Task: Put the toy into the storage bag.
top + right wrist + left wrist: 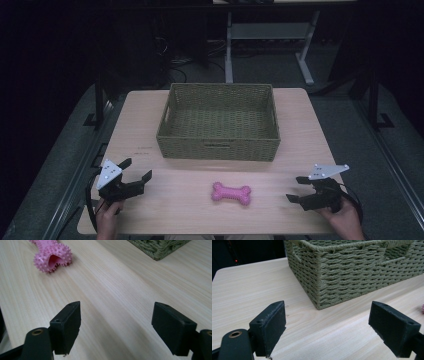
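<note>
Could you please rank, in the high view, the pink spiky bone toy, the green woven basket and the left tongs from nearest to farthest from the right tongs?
1. Pink spiky bone-shaped toy, on the table just left of the right tongs.
2. Green woven basket, at the table's far middle.
3. Left tongs, across the table at its left near edge.

Right hand-held gripper [116,328]: two black jaws rise from 7 and 5 o'clock, set wide apart, nothing between them but bare worktop [120,290]. Pale wood, grain running from 11 toward 5 o'clock. Pink spiked bone toy [51,255] at 11 o'clock, lying flat, well apart from the jaws; its knobbed end faces the camera, its far end cut off by the top edge. Corner of a green woven basket [160,247] at 1 o'clock, resting on the worktop, apart from the toy.
</note>
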{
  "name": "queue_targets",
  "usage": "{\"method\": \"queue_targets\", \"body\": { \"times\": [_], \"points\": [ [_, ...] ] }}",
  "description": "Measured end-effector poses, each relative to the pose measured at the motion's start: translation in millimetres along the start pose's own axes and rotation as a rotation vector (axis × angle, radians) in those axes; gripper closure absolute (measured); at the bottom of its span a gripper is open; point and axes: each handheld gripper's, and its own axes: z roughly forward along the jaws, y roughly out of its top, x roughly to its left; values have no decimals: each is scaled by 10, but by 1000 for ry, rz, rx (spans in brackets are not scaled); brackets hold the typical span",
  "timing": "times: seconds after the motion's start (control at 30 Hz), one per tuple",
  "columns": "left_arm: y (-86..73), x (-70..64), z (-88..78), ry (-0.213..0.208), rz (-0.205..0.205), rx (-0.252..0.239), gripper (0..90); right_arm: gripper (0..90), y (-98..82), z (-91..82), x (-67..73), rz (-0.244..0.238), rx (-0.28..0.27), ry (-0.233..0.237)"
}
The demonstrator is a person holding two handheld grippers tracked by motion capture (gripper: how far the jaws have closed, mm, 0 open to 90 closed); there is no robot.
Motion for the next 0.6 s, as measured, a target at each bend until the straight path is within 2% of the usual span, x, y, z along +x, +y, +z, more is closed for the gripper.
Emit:
{"method": "queue_targets", "body": {
  "times": [0.23,0.33,0.6],
  "points": [
    [-6,6,29,-11,2,7,138,226,128,60,5,-23,26,16],
    [-7,3,17,-10,1,2,139,220,224,78,33,-49,29,18],
    [-9,17,1,-4,-6,-3,138,207,458,162,81,-89,68,62]
  ]
}}
